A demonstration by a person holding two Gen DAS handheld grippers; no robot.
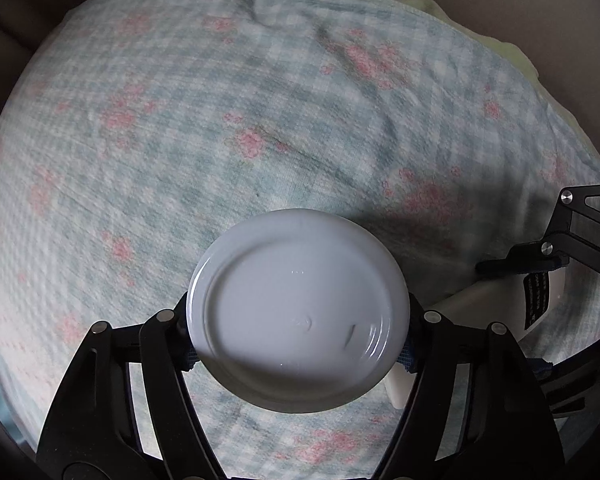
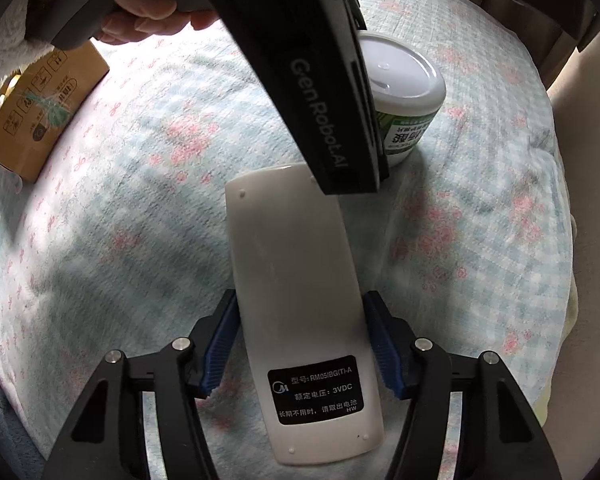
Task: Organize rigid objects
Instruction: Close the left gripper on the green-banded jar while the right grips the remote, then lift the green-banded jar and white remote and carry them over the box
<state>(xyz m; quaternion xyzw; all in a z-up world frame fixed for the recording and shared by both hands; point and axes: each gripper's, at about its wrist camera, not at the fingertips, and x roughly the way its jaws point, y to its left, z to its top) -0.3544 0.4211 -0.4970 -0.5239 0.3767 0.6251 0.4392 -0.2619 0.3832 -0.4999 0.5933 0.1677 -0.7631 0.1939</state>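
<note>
My left gripper is shut on a white round jar with a white lid, seen from above over the checked blue blanket. The same jar, with a green label, shows in the right wrist view behind the black body of the left gripper. My right gripper is shut on a white remote control, back side up with a black label, its blue pads against its sides. The right gripper also shows at the right edge of the left wrist view, with the remote beneath it.
A brown cardboard box lies at the far left of the blanket. A hand holds the left gripper's handle at the top. The blanket has folds and a raised ridge at the far side.
</note>
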